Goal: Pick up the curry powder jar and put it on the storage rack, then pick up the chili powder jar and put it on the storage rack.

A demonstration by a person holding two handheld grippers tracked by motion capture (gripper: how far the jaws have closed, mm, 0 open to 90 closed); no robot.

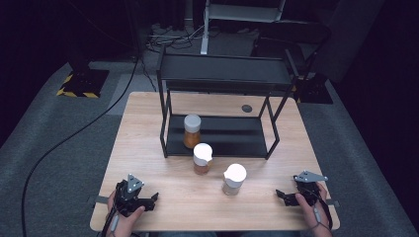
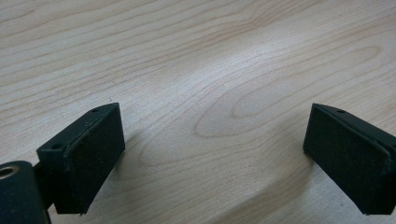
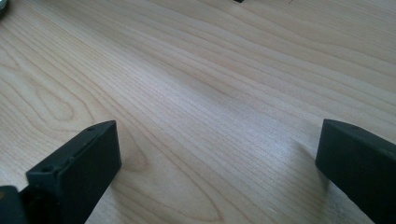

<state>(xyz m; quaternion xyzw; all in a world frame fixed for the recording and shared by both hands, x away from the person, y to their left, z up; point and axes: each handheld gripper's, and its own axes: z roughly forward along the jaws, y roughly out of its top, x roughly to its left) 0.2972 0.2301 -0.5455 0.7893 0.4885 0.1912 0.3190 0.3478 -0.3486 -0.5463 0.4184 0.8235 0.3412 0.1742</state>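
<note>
Table (image 1: 148,123): I see light wood, with grey carpet around it.
Rack (image 1: 222,74): black, at the table's far side.
Jars: one (image 1: 192,131) on the rack's low shelf, two (image 1: 202,158) (image 1: 233,178) just before the rack.
Left gripper (image 1: 153,200): jaws wide apart, nothing between, near table's front edge.
Right gripper (image 1: 281,196): same, at the front right.

Both hands come in from the near edge, each wrapped around a gripper. The left gripper (image 1: 148,200) sits low at the near left corner, its jaws pointing inward to the right — spread wide in its own view, pads (image 2: 95,158) apart with nothing between them. The right gripper (image 1: 282,196) rests at the near right corner, jaws pointing inward to the left, also wide apart and holding nothing. The two grippers face each other, well apart.
</note>
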